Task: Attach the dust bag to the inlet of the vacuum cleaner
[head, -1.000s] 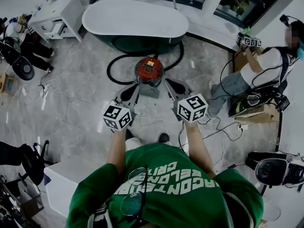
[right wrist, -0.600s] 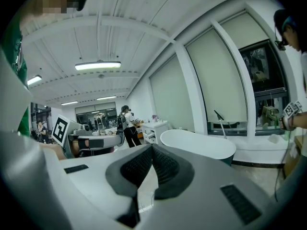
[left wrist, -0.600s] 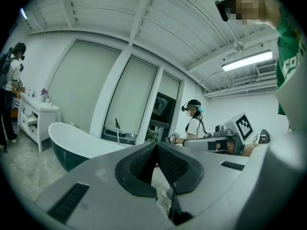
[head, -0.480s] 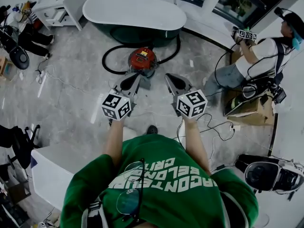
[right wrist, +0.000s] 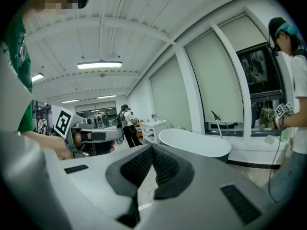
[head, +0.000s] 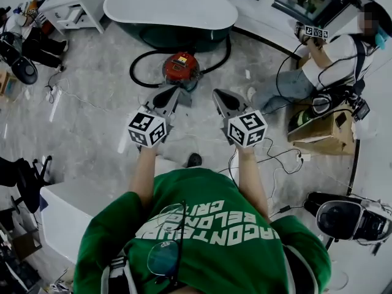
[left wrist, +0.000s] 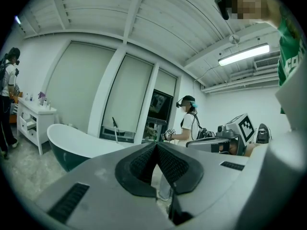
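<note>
The grey left tongs (left wrist: 156, 146) are closed, empty. Behind them stands a white oval bathtub (left wrist: 79, 146), dark green outside.

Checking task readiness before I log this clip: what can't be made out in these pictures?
- Vacuum cleaner inlet: head view, too small to find.
- Dust bag: none recognisable in any view.
- Floor just ahead, gripper views: blocked by the left hand-held gripper and right hand-held gripper bodies.

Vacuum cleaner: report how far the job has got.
Done: nothing visible. The red vacuum cleaner sits on the floor, beyond both grippers. In hand: nothing; the left gripper and right gripper are shut and empty. Left: no dust bag in view; fetching and fitting it.
</note>
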`<state>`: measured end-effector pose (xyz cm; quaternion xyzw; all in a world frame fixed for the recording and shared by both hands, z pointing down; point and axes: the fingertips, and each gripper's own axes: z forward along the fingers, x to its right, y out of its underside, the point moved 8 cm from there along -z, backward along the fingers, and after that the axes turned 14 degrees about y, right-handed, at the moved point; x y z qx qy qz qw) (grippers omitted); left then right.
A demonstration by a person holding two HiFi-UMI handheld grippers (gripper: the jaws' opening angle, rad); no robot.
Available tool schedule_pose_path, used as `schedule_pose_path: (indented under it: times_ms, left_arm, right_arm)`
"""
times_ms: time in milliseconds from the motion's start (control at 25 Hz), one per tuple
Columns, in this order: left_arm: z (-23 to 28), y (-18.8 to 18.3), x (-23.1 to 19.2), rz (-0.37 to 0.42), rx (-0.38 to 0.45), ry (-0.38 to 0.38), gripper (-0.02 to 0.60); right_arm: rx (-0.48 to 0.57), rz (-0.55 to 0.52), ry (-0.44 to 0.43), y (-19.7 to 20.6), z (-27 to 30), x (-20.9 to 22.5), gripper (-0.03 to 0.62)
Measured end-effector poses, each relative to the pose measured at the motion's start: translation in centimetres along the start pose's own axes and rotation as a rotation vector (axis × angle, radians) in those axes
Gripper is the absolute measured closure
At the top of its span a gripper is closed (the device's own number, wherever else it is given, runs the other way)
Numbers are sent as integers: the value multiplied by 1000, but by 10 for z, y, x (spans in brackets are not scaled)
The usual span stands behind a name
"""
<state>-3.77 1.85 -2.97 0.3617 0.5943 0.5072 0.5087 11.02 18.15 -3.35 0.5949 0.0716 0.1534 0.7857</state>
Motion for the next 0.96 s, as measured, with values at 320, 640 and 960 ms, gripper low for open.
schedule_pose_path:
  times_ms: [320,640,960]
  left_arm:
    - [11,-2,13,21,-18,20,577]
    - [15,-9,18,26,-20,33,578]
    - [-5,-18,29,26,-16,34,578]
  right_arm:
    - [21,-5,12,0,-12,4,586]
    - [27,1,21,-6,-15,6,586]
    - [35,1,39,-15,-27,-12,586]
